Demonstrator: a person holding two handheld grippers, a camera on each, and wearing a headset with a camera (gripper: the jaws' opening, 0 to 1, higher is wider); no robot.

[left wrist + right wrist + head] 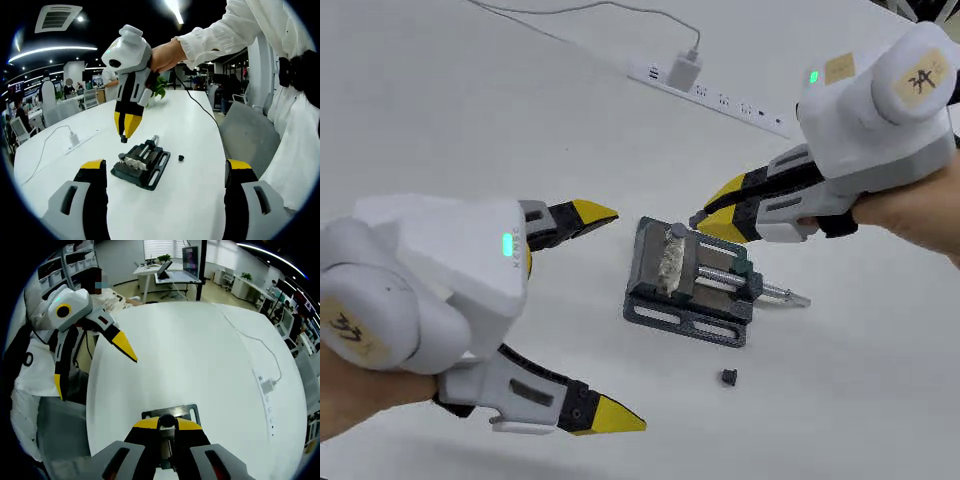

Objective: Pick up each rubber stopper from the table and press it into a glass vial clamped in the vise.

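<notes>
Bench (470, 130): white, matte, long; in the left gripper view its end is rounded.

Lying on it, in front of me:
- Vise (692, 285), dark grey, flat on its base about midway between the two long edges. Its screw handle points toward my right.
- One loose rubber stopper (729, 377), small and black, near the vise on the side toward my edge of the bench, not touching it.
- Power strip (710, 95), white, well apart from the vise toward the far long edge. A white charger (682, 72) is plugged into it, and a thin cable (580, 10) trails away across the top.
</notes>
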